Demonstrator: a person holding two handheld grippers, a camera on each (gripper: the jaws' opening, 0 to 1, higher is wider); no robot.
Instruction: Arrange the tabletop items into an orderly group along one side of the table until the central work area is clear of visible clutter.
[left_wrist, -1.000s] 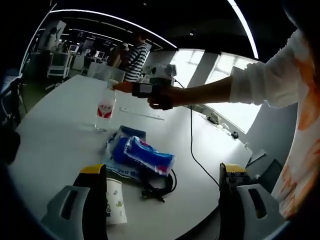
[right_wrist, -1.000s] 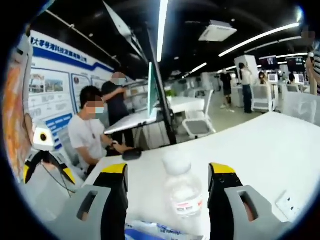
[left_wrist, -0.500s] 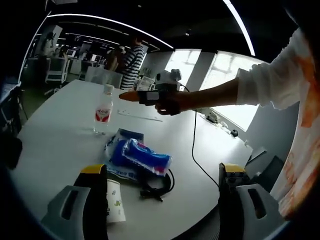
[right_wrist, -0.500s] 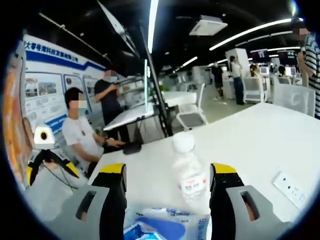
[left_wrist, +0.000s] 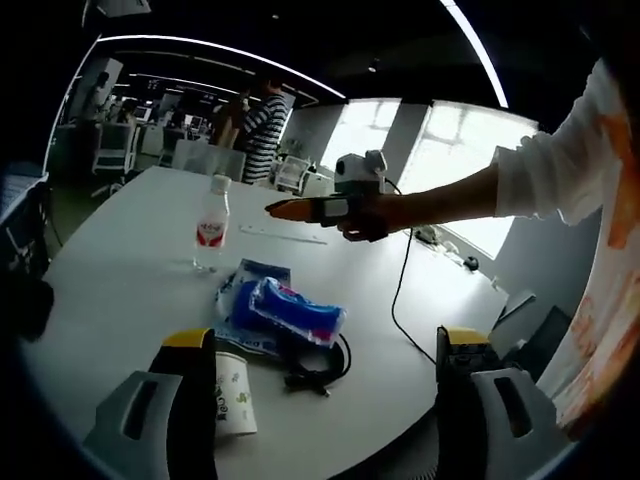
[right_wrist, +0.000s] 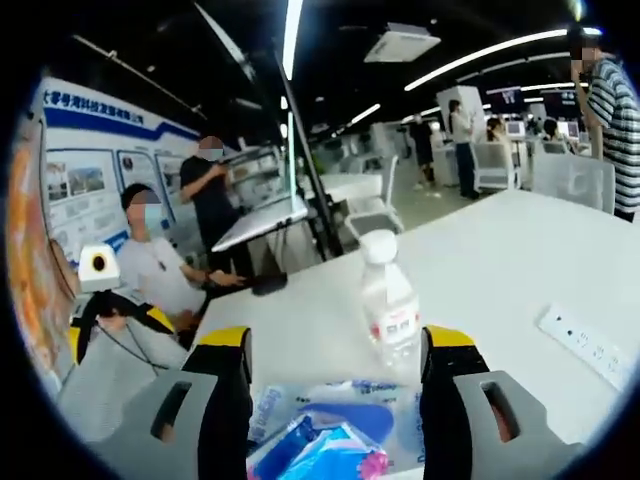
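Tabletop clutter sits bunched near the close edge of the white table (left_wrist: 120, 260): a blue plastic packet (left_wrist: 296, 310) lying on top of a flat blue-and-white pouch (left_wrist: 243, 300), a black cable (left_wrist: 322, 368) coiled just beside them, and a paper cup (left_wrist: 233, 395) tipped on its side by the left gripper (left_wrist: 325, 400). I cannot see what, if anything, is inside the cup or the packets. A clear water bottle (left_wrist: 210, 223) with a red label and white cap stands upright a little farther out, apart from the pile.

A second ago the right gripper (left_wrist: 312, 208) was closed around that bottle; now it has let go and pulled back, and hovers above the table to the right of the bottle, its tongs looking close together from here. In the right gripper view the bottle (right_wrist: 389, 310) has slid out from between the jaws and stands beyond them, the jaws held wide with nothing in them, and the blue packet (right_wrist: 325, 440) lies below. A white power strip (right_wrist: 585, 345) lies flat off to the side. The left gripper's tongs are spread apart over the table edge, empty.
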